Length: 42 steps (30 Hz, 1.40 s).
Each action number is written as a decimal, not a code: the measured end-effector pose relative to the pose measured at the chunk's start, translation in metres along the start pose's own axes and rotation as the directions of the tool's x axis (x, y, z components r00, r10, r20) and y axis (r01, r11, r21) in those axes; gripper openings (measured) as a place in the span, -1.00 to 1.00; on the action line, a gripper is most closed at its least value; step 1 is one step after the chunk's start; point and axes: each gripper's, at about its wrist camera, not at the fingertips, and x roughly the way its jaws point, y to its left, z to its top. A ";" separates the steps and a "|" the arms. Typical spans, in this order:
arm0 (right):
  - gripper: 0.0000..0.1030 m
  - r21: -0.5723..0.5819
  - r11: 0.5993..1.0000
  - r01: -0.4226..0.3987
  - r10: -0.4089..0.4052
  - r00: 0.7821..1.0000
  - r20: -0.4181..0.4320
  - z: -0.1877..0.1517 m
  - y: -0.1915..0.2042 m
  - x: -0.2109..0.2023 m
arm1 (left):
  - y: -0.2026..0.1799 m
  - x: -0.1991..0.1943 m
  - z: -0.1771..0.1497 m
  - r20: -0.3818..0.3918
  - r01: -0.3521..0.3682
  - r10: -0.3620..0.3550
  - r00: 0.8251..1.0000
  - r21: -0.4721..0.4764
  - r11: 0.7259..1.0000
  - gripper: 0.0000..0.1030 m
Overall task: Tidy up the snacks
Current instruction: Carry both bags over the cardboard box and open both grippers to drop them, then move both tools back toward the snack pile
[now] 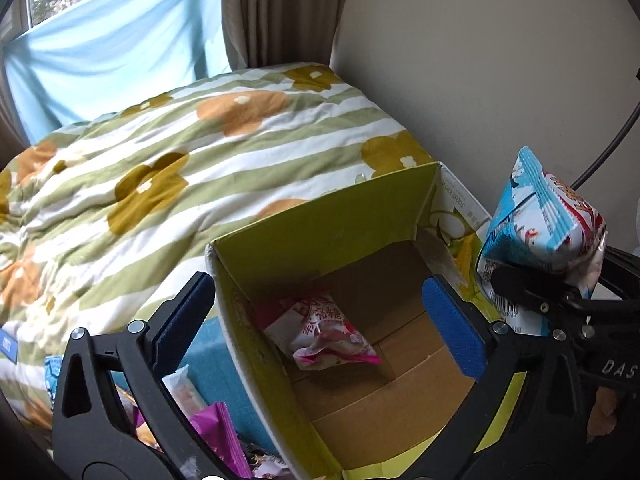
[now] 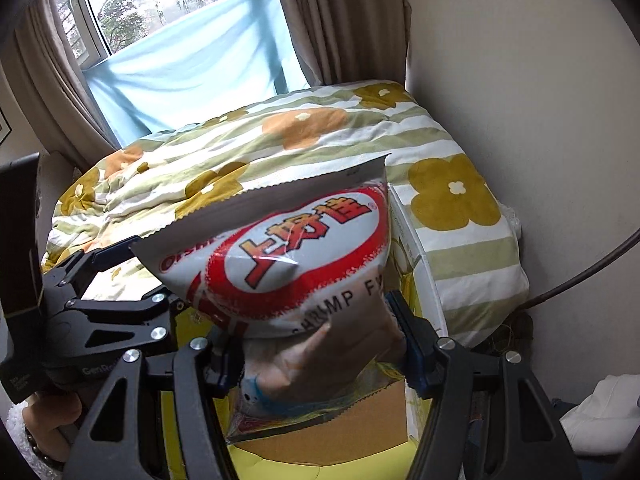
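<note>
Left claw (image 1: 320, 320) gapes wide over the box (image 1: 320, 216), straddling its wall; right claw (image 2: 316, 344) clamps the chip bag (image 2: 300, 256), long axis upright.

We see the left tool (image 1: 320, 316) with blue pads (image 1: 454, 330) spread wide, nothing between them but the open yellow-green box (image 1: 320, 216) in the lower centre of the frame. A pink snack packet (image 1: 324, 330) lies on the box's cardboard floor. At right of frame, the right tool (image 1: 532, 290) clamps a blue-and-white snack bag (image 1: 540, 216), upright beside the box's right wall. Purple packets (image 1: 218, 436) lie lower left. A flowered quilt (image 1: 168, 168) covers the bed behind.
</note>
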 end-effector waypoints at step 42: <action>0.99 -0.129 0.984 -0.122 0.128 0.991 0.045 -0.010 0.007 -0.061 | -0.004 -0.158 -0.084 0.112 -0.252 0.276 0.955 -0.189 0.949 0.99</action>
